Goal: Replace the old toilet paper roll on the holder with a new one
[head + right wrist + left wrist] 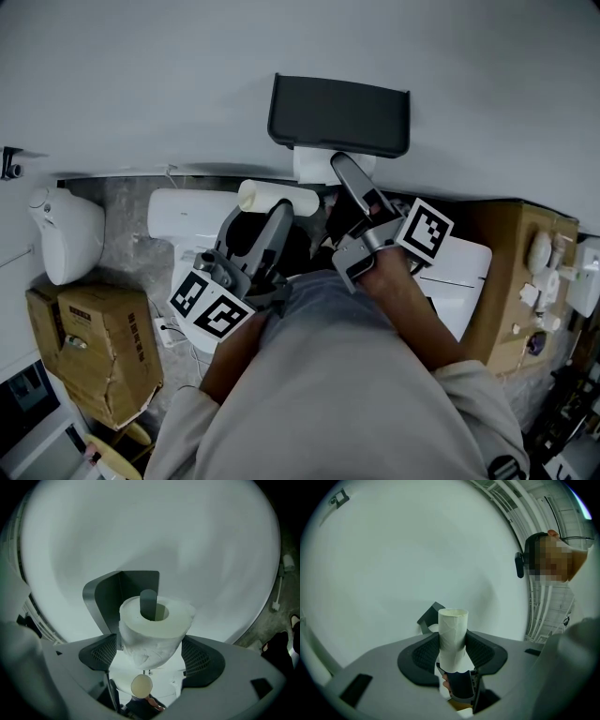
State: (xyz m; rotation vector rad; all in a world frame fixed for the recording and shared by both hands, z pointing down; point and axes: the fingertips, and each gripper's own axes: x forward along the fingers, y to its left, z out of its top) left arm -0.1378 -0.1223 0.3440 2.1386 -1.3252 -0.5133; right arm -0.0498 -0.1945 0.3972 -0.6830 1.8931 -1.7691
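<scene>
A black holder hangs on the white wall. The new white toilet paper roll sits just under it, threaded on the holder's dark spindle. My right gripper reaches level to that roll, and its pads press the roll's sides. Lower left, my left gripper is shut on the empty cardboard tube. In the left gripper view the tube stands upright between the pads, with the holder behind it. Its round end shows below the new roll.
A white toilet stands below the holder, with a white wall-hung unit and a cardboard box to its left. Another cardboard box with small fittings stands at the right. The person's lap fills the lower middle.
</scene>
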